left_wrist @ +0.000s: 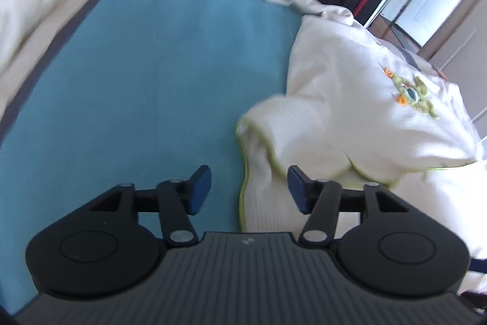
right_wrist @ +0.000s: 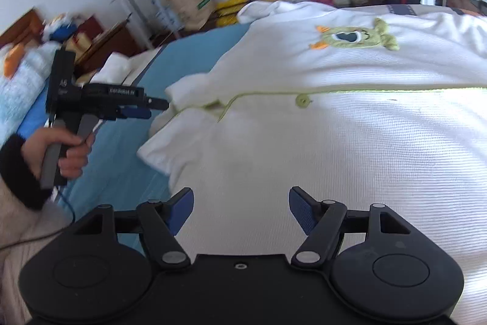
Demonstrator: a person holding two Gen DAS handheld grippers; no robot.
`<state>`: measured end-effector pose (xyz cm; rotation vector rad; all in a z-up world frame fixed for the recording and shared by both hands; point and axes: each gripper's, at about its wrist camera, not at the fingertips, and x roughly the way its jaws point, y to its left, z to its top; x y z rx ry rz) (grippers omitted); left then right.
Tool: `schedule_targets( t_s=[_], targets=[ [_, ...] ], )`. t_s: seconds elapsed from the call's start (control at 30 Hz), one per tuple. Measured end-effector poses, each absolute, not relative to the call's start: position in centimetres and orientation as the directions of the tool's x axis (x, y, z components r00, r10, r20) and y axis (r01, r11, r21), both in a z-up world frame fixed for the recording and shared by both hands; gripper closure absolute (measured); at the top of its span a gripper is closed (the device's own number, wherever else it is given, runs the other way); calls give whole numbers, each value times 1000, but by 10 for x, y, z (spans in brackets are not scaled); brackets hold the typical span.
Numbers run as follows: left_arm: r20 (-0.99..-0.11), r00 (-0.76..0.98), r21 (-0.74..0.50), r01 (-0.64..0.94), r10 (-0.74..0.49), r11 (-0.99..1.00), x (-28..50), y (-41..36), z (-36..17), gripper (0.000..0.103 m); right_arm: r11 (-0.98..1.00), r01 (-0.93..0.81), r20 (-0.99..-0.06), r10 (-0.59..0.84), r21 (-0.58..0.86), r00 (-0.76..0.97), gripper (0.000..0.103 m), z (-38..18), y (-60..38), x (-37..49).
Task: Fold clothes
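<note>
Right wrist view gives me the white garment [right_wrist: 350, 124] filling the centre and right of the frame, spread on the bed over a blue blanket [right_wrist: 194, 57]. It has a ribbed, waffle-like knit, green piping, a small green button [right_wrist: 302, 101] and a green monster patch [right_wrist: 356, 37] toward the upper right. I judge it light, soft and limp: it will sag and drag rather than hold a shape, and the knit should give the pads good purchase. A short sleeve [right_wrist: 188, 87] juts toward the left of centre; I would take it, or the piped hem, at the edge.

My right gripper [right_wrist: 240, 212] hovers over the cloth, fingers apart and empty. The left gripper [right_wrist: 158, 107], at middle left in a person's hand [right_wrist: 61, 151], points at the sleeve; its own view shows its fingers [left_wrist: 201, 188] spread, nothing between them.
</note>
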<state>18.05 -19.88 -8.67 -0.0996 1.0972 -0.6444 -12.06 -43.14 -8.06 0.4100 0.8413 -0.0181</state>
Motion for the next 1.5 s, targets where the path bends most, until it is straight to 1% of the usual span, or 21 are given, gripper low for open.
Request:
schedule_targets(
  t_s=[0.07,0.1,0.17,0.2,0.27,0.3,0.4,0.43,0.47,0.53,0.67,0.8,0.87,0.93,0.97,1.03,1.1,1.23,1.33,1.4,1.5],
  targets=[
    [-775,199,-510,364,-600,779,177,-182,-98,25,933,140,-735,161,331,659,28,-72,-431,-132],
    [-766,152,-557,328,-625,763,177,-178,-107,21,931,133,-734,174,340,656,27,-69,-433,-138],
    [-771,136,-549,352,-622,758,173,-183,-115,22,907,140,-724,215,396,655,26,-69,-445,-150],
    [-779,168,-502,409,-604,762,170,-190,-112,41,888,147,-719,245,436,651,25,-72,-454,-153],
    [-784,268,-374,516,-559,771,157,-203,-98,97,851,164,-712,294,499,637,25,-80,-471,-158],
    [-775,321,-322,540,-544,778,150,-206,-89,98,844,164,-711,308,511,633,25,-83,-478,-159],
    [-674,559,-144,542,-482,828,125,-195,-45,97,848,154,-710,309,507,633,25,-87,-491,-164],
    [-648,608,-110,522,-459,846,116,-191,-33,97,852,140,-707,314,505,634,25,-87,-493,-167],
    [-645,613,-128,502,-457,855,110,-187,-27,97,855,126,-704,320,503,634,25,-88,-494,-169],
    [-682,595,-132,470,-424,873,105,-184,-36,96,857,107,-700,334,504,632,25,-91,-497,-173],
    [-796,549,-13,407,-256,913,125,-200,-81,95,839,127,-698,347,530,626,25,-100,-499,-172],
    [-818,556,27,295,-149,955,147,-198,-92,95,861,95,-705,340,499,622,25,-92,-492,-170],
    [-792,577,-29,290,-199,957,140,-189,-80,95,864,73,-698,349,497,625,25,-87,-488,-175],
    [-766,564,-116,352,-309,929,128,-189,-65,94,866,53,-697,364,498,618,25,-84,-484,-181],
    [-757,540,-156,398,-369,904,120,-191,-58,90,864,42,-699,377,502,607,25,-84,-482,-184],
    [-726,513,-212,467,-459,858,101,-195,-48,77,850,26,-703,417,526,576,25,-85,-476,-190],
    [-687,538,-192,514,-489,836,73,-200,-42,55,813,15,-684,480,582,549,22,-89,-470,-196],
    [-698,480,-99,670,-532,735,29,-229,-50,51,717,-8,-639,627,697,446,21,-105,-447,-200],
    [-747,335,-190,720,-574,667,17,-244,-61,50,715,-12,-660,651,699,373,20,-115,-426,-196],
    [-747,248,-280,723,-617,631,13,-244,-62,43,719,-4,-679,658,695,327,20,-122,-414,-192],
    [-732,225,-289,752,-644,592,3,-243,-59,42,688,-15,-644,686,725,340,20,-123,-401,-185]
  ],
)
